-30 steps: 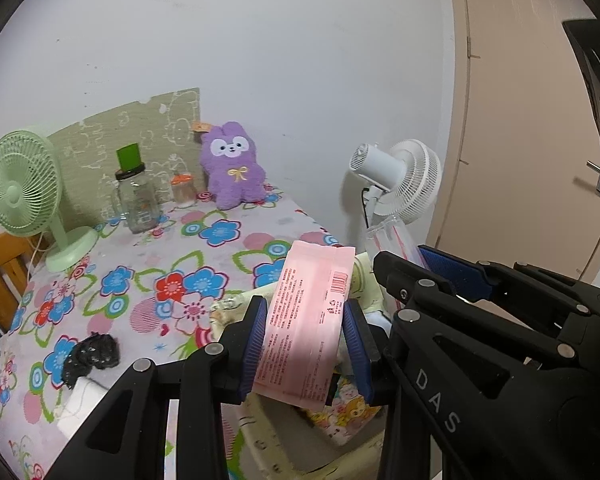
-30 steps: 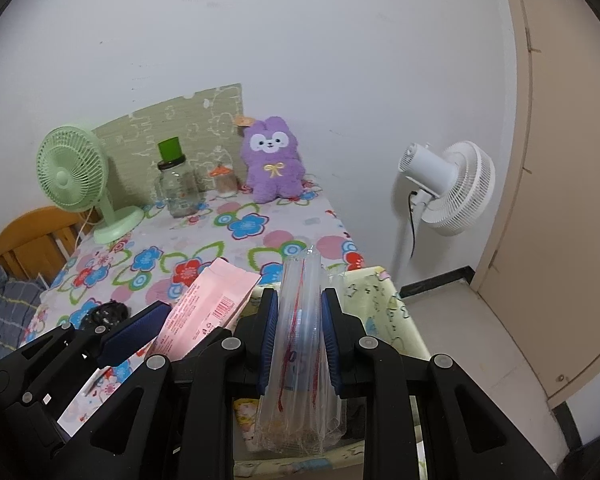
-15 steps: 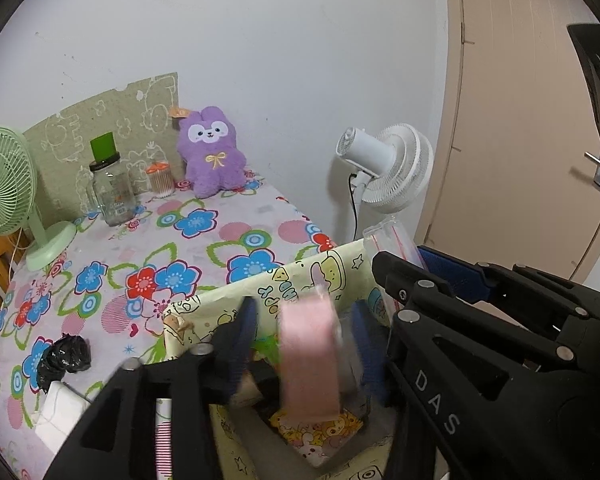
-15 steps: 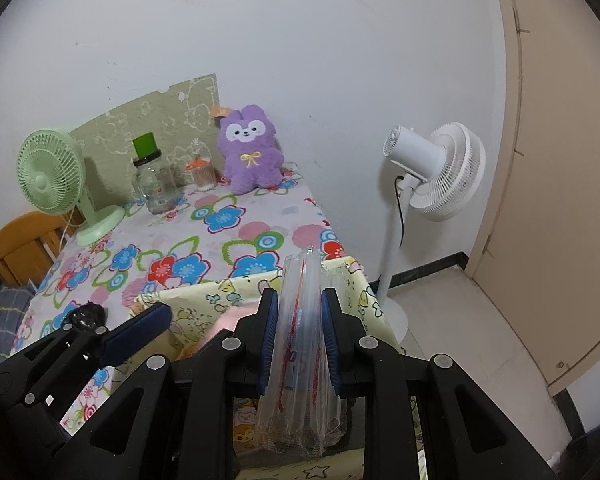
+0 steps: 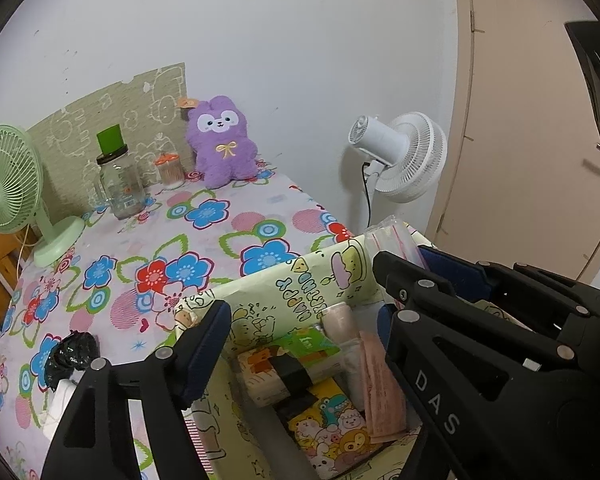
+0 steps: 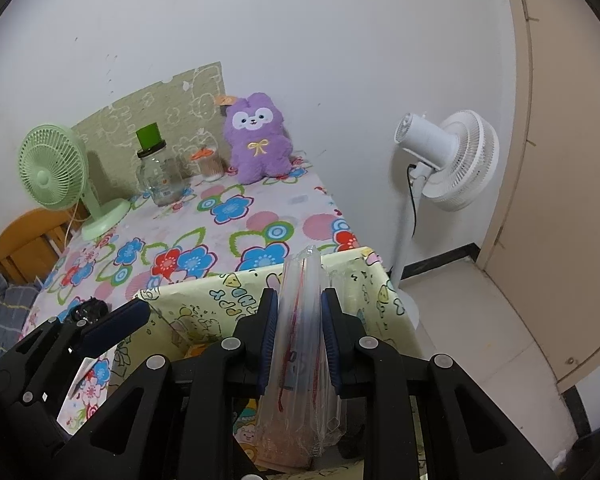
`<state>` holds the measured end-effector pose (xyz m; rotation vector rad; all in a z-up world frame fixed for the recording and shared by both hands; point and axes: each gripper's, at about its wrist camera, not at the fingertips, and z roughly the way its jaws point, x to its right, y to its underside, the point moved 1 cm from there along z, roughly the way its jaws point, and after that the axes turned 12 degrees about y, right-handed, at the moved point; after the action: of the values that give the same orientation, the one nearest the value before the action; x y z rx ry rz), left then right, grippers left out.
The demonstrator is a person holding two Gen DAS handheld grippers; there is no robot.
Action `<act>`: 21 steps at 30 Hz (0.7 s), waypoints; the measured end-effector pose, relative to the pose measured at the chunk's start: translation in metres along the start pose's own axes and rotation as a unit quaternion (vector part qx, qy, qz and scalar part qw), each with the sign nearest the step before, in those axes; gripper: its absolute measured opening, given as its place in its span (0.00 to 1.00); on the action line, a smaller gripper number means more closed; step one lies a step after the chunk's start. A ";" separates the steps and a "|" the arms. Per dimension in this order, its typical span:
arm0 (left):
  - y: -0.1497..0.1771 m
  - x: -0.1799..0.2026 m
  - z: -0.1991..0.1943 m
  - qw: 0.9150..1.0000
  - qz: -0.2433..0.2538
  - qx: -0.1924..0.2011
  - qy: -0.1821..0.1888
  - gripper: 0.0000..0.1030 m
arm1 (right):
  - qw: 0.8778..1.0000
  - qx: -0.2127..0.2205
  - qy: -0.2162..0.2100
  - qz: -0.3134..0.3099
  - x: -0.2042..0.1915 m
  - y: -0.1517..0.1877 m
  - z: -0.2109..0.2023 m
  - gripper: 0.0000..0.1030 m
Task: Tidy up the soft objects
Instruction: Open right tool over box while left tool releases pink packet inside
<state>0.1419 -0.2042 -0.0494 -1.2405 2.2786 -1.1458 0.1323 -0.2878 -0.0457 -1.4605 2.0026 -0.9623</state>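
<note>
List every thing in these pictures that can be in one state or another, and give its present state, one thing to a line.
Left gripper: open, jaws just widened, nothing between them.
Right gripper: shut on the clear bag.
Pink packet: released, lying inside the storage box.
Storage box: open-topped, partly filled.
Glass jar: upright, lid on.
Green fan: upright; running or not, cannot tell.
White fan: upright, plugged in.
Purple plush: sitting against the wall.

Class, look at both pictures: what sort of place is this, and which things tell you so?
Probably a room in a home: a table with a flowery tablecloth, a purple plush toy against the wall, and a white standing fan near a door.
</note>
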 end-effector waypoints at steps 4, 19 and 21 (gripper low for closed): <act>0.001 -0.001 -0.001 1.000 0.001 -0.002 -0.004 0.76 | 1.000 -0.001 -0.003 -0.002 -0.002 0.000 0.000 0.29; 0.004 -0.007 -0.015 1.000 -0.006 0.004 -0.014 0.86 | 1.000 0.007 0.002 0.002 -0.009 0.003 -0.013 0.79; 0.005 -0.009 -0.019 1.000 -0.007 0.005 -0.013 0.87 | 1.000 0.008 0.002 0.002 -0.011 0.004 -0.016 0.80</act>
<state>0.1329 -0.1861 -0.0421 -1.2627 2.2469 -1.1380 0.1220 -0.2730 -0.0389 -1.4467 1.9956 -0.9777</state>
